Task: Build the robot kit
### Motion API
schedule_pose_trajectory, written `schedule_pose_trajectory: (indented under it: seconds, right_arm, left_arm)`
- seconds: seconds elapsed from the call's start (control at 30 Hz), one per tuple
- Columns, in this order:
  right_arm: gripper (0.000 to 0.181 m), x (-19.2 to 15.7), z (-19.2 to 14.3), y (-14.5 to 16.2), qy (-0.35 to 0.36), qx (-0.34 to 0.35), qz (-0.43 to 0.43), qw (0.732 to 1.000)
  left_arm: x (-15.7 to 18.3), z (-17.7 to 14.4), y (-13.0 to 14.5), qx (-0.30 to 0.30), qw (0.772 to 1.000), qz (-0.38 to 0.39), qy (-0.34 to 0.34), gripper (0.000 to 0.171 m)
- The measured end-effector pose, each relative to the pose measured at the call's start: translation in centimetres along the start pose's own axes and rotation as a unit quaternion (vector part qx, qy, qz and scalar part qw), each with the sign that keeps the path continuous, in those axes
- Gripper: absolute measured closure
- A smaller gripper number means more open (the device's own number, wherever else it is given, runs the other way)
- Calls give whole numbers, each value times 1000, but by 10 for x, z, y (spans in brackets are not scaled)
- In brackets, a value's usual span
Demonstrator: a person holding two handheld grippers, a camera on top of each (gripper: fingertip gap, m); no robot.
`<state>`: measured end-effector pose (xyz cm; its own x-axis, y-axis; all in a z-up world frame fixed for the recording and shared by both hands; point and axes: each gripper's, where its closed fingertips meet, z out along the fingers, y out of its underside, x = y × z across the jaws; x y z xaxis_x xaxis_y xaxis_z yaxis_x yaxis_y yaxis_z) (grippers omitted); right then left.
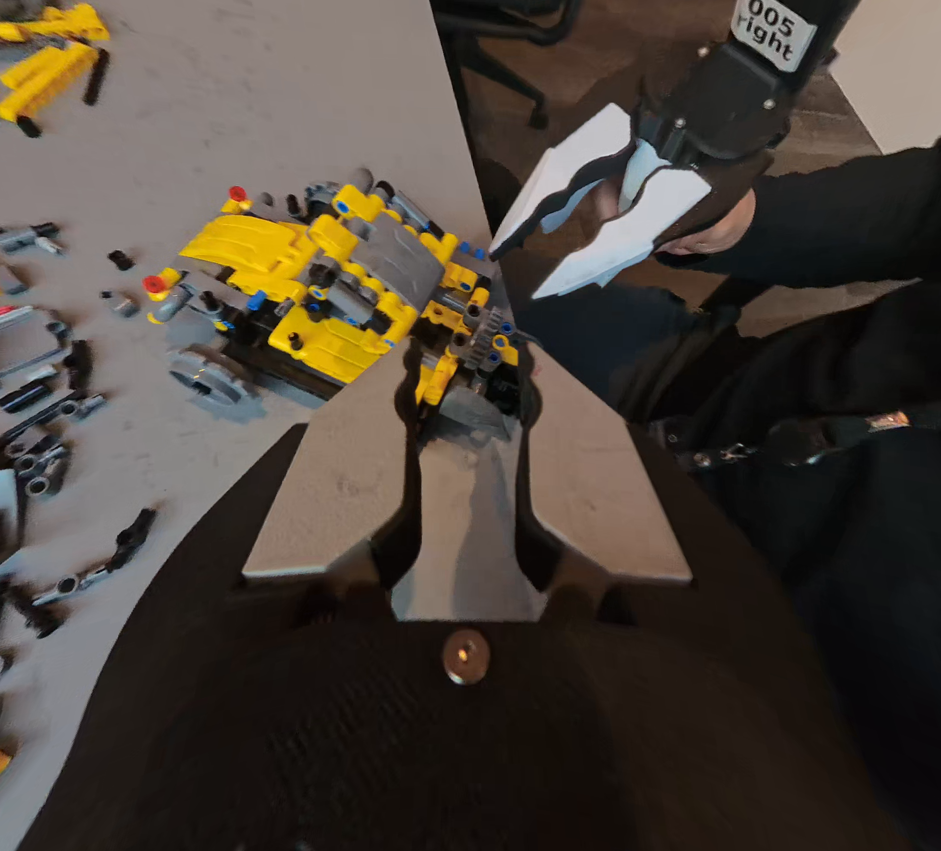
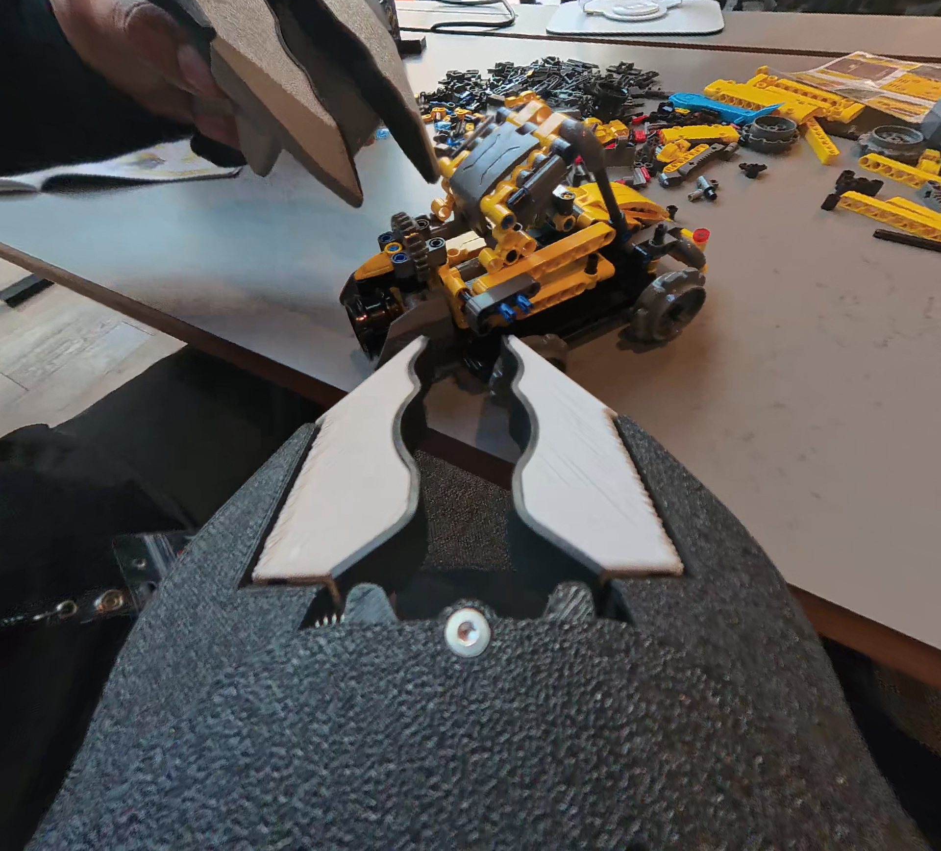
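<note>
The near corner of the counter (image 2: pixel 764 419) is taken up by a yellow brick vehicle (image 2: pixel 534 256). Bare surface is left to its right and toward the near edge. The far side is blocked by loose bricks (image 2: pixel 560 83), and the left tongs (image 2: pixel 397 190) hang close above the vehicle, apparently just clear of it.

Both tools, left (image 1: pixel 466 358) and right (image 2: pixel 466 348), fingers parted, tips converging.

Left gripper (image 1: pixel 466 358) hides the model's (image 1: pixel 326 286) end.
</note>
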<state>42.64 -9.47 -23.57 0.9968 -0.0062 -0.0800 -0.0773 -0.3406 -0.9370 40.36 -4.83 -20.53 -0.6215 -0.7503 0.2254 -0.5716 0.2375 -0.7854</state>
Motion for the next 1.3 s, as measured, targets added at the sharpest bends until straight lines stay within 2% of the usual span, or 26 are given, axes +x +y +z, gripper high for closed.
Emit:
schedule_pose_trajectory:
  seconds: [0.1,0.17,0.33,0.4,0.5,0.57,0.67,0.83,0.93,1.07,1.17,1.3]
  right_arm:
    - [153,1,2,0,20,19,29,999]
    - [152,10,3,3,47,21,32,998]
    - [144,1,11,-7,14,36,21,999]
    - [157,-3,12,-7,-3,42,30,999]
    - [159,10,12,-3,34,30,35,998]
    - [159,9,10,-7,34,39,44,998]
    - [156,12,13,-11,48,43,45,997]
    - [151,10,23,-6,58,28,55,996]
    - [152,13,22,-6,68,32,55,996]
    - [157,16,21,-5,67,20,50,996]
    - [156,20,17,-4,94,13,34,995]
    - [162,22,12,-2,111,24,58,992]
  left_arm:
    - [3,11,10,-53,998,17,3,132]
    - [1,15,10,-54,998,32,-7,136]
    - [-3,17,11,-50,998,29,-12,134]
    - [-5,11,9,-44,997,50,-25,136]
    - [-12,-8,2,-25,997,52,-43,137]
    - [-26,-16,11,-45,996,42,-62,131]
    - [-25,-8,19,-54,998,30,-31,131]
    - [-17,12,27,-64,996,66,-9,134]
    - [-12,19,28,-61,993,99,-8,145]
    - [-12,21,27,-54,993,103,6,147]
    - [-11,24,24,-49,994,99,10,147]
    - [-10,26,23,-45,995,91,13,147]
